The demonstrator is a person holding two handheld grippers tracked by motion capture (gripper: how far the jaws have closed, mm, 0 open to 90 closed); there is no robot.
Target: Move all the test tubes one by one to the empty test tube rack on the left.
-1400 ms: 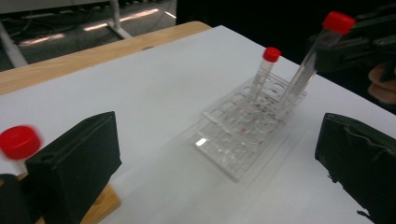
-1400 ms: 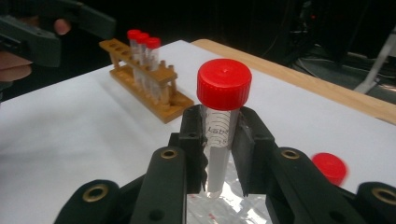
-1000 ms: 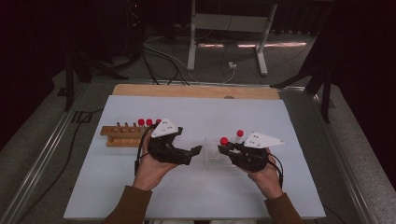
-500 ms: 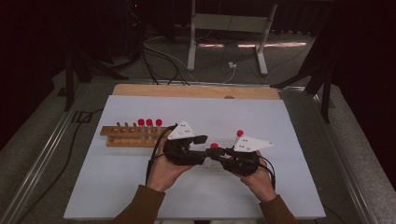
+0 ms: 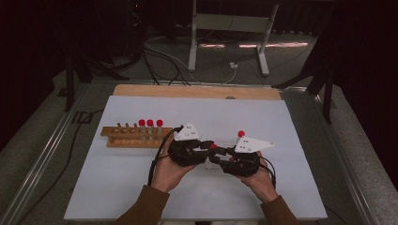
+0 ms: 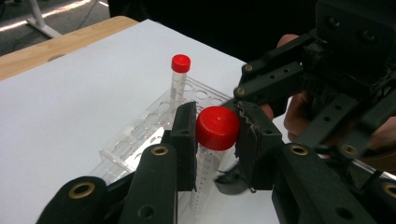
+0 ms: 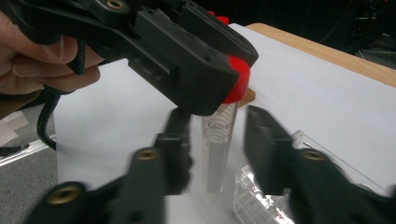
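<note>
Handover of a red-capped tube looks about half done: the left gripper has just been closing and now clamps the tube by its red cap, while the right gripper has just been opening, its jaws standing apart on either side of the tube's clear body without pressing it. The tube hangs upright between the two hands, just above the clear rack on the desk. One more capped tube already stands in that rack, and three red-capped tubes wait in the wooden rack; placing the held tube is apparently still ahead. The high view gives the layout of both racks, whereas the left gripper view shows the grip on the cap, and the right gripper view shows the gap beside the tube's wall.
</note>
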